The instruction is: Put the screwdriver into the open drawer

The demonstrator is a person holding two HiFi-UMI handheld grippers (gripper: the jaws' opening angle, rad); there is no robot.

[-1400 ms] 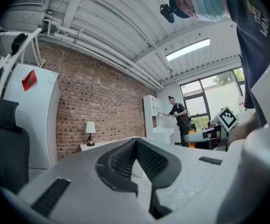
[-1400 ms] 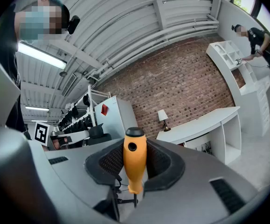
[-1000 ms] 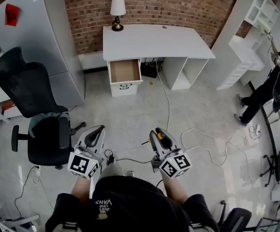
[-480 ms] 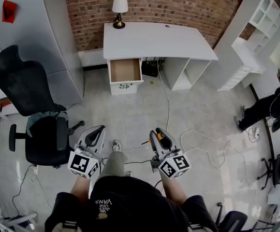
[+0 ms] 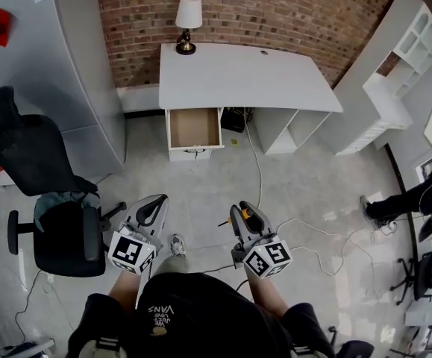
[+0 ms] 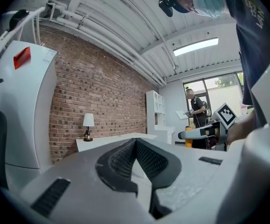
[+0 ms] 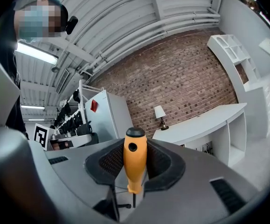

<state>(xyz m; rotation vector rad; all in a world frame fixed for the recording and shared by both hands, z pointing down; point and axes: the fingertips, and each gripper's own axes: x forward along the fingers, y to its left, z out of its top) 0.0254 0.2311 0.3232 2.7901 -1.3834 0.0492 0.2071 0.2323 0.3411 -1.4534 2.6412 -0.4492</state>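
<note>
The screwdriver has an orange handle with a black cap. It stands upright between the pads of my right gripper, which is shut on it, its thin shaft pointing down. From the head view, the right gripper and the screwdriver handle are held out in front of the person's body. My left gripper is beside it, with its pads meeting and nothing between them. The open drawer sits far ahead, under the left end of the white desk, and its brown inside shows empty.
A lamp stands on the desk's back left corner. A black office chair is at my left, before a tall grey cabinet. Cables trail across the floor. White shelves and another person are at the right.
Both grippers have travelled forward with the person toward the desk, the right one still holding the screwdriver. The person at the right has shifted toward the frame's edge.
</note>
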